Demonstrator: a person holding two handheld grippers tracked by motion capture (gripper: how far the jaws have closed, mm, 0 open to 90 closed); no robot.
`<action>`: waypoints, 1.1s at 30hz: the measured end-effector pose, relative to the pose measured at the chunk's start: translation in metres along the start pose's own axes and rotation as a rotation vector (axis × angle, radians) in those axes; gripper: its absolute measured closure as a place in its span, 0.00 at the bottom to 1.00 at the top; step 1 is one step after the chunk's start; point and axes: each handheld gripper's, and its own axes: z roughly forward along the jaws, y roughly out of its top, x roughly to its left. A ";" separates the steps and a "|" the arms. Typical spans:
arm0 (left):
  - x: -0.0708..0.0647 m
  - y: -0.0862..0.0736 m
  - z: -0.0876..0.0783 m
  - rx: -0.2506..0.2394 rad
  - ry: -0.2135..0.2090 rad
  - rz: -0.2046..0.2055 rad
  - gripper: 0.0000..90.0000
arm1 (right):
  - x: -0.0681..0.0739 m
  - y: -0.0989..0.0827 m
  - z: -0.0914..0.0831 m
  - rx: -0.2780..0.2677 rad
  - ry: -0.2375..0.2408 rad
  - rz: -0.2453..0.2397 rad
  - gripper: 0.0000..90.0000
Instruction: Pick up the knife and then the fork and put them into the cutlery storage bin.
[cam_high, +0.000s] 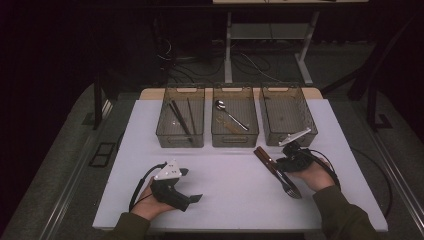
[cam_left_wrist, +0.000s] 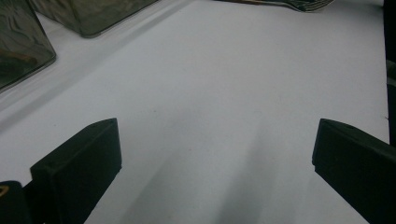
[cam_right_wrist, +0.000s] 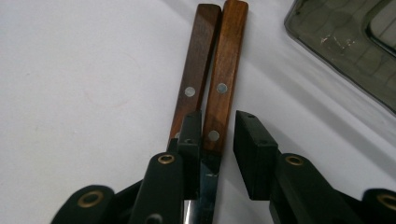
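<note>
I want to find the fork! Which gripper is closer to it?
Right. The right gripper is right at the fork, jaws around its wooden handle. The left gripper rests far off on the table's other side.

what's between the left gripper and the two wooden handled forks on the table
Nothing: in the high view, bare white table runs from the left gripper to the forks at the right gripper.
</note>
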 end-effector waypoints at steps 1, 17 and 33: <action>0.000 0.000 0.000 0.001 0.000 0.000 0.00 | 0.000 0.000 0.000 0.000 0.000 0.000 0.80; 0.000 0.000 0.000 -0.004 -0.004 -0.004 0.00 | 0.001 0.011 0.009 0.093 -0.012 0.002 0.82; -0.001 0.000 0.001 0.002 -0.008 -0.004 0.01 | 0.007 0.051 0.024 0.398 -0.056 -0.018 0.82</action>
